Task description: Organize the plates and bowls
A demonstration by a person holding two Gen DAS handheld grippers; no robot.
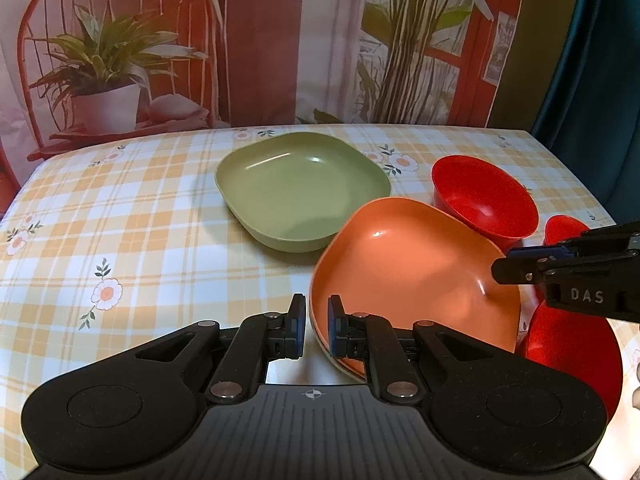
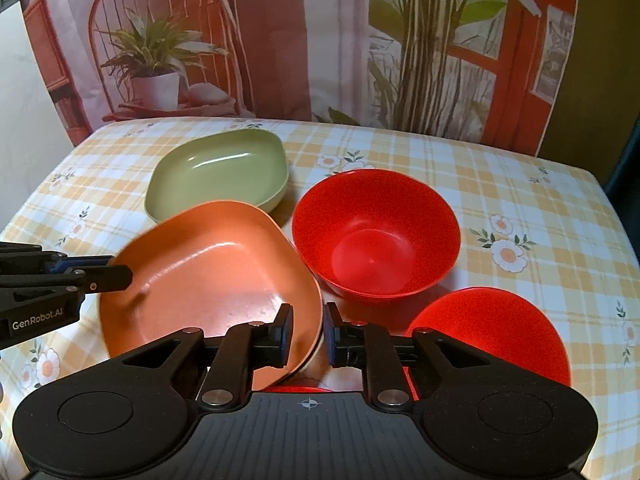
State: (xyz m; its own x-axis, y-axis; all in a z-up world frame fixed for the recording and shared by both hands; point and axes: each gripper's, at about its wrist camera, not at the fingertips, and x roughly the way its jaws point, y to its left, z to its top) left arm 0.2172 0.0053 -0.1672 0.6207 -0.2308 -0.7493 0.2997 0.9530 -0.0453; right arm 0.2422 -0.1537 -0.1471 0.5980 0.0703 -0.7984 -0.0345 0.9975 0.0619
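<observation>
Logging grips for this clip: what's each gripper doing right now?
Left gripper: closed on the orange plate's rim.
Right gripper: fingers around the same plate's opposite rim; grip cannot be told.

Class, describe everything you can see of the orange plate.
The orange plate is a rounded-square, deep-rimmed dish, glossy like plastic, empty, with a pale underside edge. It sits tilted above the checked tablecloth, between the green plate and red bowl. The left gripper and right gripper straddle opposite rims.
</observation>
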